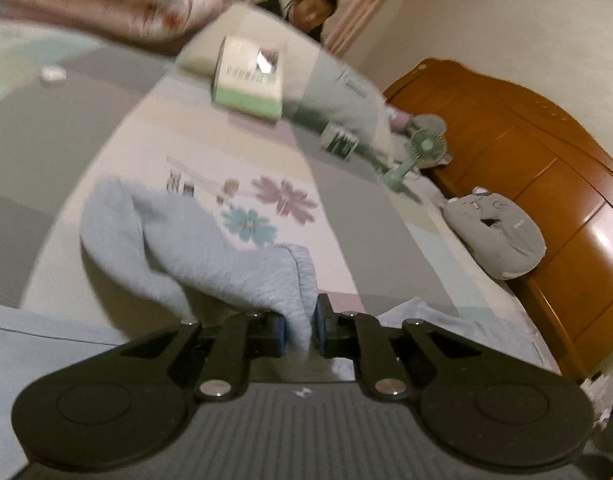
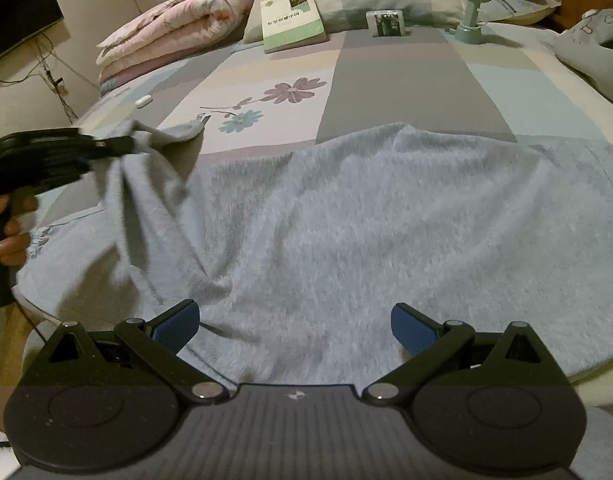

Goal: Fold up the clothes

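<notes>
Left wrist view is motion-blurred; garment point(image 2: 346, 216) runs off frame at 3 o'clock. Left gripper point(image 1: 298, 330) is clamped on a lifted garment fold. Right gripper point(image 2: 294, 326) is spread wide above the garment lying on the bed point(image 2: 406, 92).

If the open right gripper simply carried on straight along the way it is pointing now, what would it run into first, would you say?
Most likely the light blue fleecy garment spread on the bed. The right gripper points down at it with jaws wide apart and nothing between them. How far off the fabric lies is unclear.
</notes>
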The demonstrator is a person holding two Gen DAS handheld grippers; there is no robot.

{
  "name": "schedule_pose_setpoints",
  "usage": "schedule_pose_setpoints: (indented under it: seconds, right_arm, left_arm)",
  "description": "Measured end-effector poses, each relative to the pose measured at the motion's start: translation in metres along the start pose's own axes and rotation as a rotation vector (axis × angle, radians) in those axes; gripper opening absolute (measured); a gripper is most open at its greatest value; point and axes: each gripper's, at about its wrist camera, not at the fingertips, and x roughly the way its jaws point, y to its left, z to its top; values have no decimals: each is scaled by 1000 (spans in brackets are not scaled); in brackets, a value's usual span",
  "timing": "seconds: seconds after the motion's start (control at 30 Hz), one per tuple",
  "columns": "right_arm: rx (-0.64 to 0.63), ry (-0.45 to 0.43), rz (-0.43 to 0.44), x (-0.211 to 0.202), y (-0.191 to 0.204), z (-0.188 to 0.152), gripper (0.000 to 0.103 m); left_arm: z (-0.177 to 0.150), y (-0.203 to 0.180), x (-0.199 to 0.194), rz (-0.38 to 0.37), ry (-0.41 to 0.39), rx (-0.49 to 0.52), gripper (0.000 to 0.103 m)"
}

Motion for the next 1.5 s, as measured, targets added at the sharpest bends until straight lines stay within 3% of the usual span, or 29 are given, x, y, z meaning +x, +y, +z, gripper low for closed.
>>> schedule_pose_setpoints:
  seconds: [0.13, 0.37, 0.5, 0.6, 0.67, 0.83, 1.03, 1.2, 1.5]
  right_arm:
    - [-2, 0, 5, -1, 1, -1, 103]
    - [-5, 4, -1, -1, 1, 0, 103]
    - [-6, 5, -6, -2, 1, 0, 103]
    - [-12, -2, -11, -5, 2, 1, 103]
    - [-6, -2, -13, -5, 1, 1, 103]
    - [-1, 3, -19, -4, -1, 1, 103]
    - [-19, -3, -15, -3, -2, 9, 103]
    - [-55, -6, -12, 0, 5, 16, 103]
    - [-50, 5, 11, 6, 4, 14, 103]
  left_arm:
    - [-15, -5, -23, 40, -10, 42, 12]
    - [-45, 31, -22, 105, 114, -37, 13]
    - [-48, 49, -15, 98, 136, -103, 26]
    - [-43, 59, -9, 85, 130, -147, 48]
    - [-39, 64, -5, 89, 136, -159, 54]
    - [-30, 73, -4, 88, 168, -178, 56]
    - [-12, 63, -5, 222, 267, -34, 63]
    - [-15, 46, -2, 326, 336, 121, 67]
    - [-15, 27, -41, 335, 351, 205, 73]
